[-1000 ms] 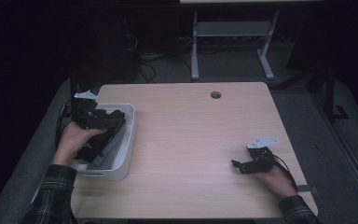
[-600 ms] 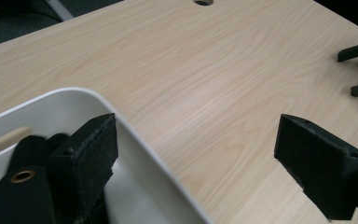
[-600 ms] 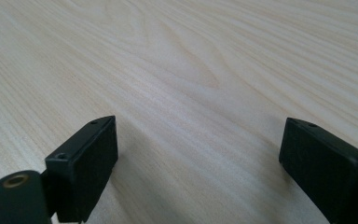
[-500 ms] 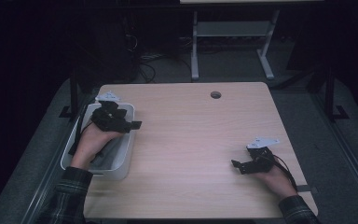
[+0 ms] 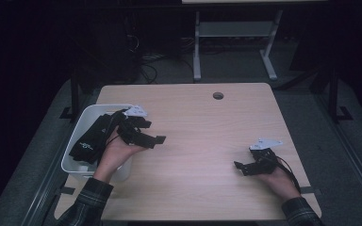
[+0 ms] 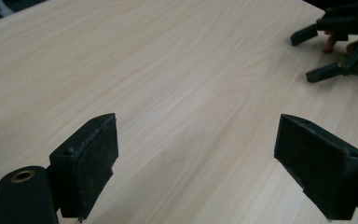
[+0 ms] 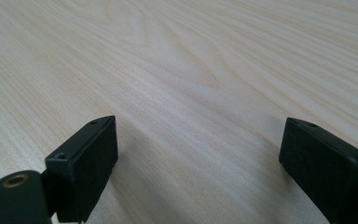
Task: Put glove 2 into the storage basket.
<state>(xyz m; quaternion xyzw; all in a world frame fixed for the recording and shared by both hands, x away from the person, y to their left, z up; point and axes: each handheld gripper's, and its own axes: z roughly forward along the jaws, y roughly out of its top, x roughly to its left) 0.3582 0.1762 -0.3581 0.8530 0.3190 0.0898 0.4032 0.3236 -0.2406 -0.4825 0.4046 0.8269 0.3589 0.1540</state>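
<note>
White bin (image 5: 78,141) sits just behind left gripper (image 5: 152,136).

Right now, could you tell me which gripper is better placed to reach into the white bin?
Left. The left gripper, jaws open, hovers at the white bin rim beside its black contents; the right gripper sits across the table.

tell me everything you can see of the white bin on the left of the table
The white bin is a rectangular tub, plastic by its look, with rounded corners and a rolled rim. It sits upright at the table's left edge, its long side running away from the person. A black item with small pale print lies in it, draped toward the near end. The left hand's wrist passes over its right rim, and the left gripper is out over bare wood beside it.
</note>
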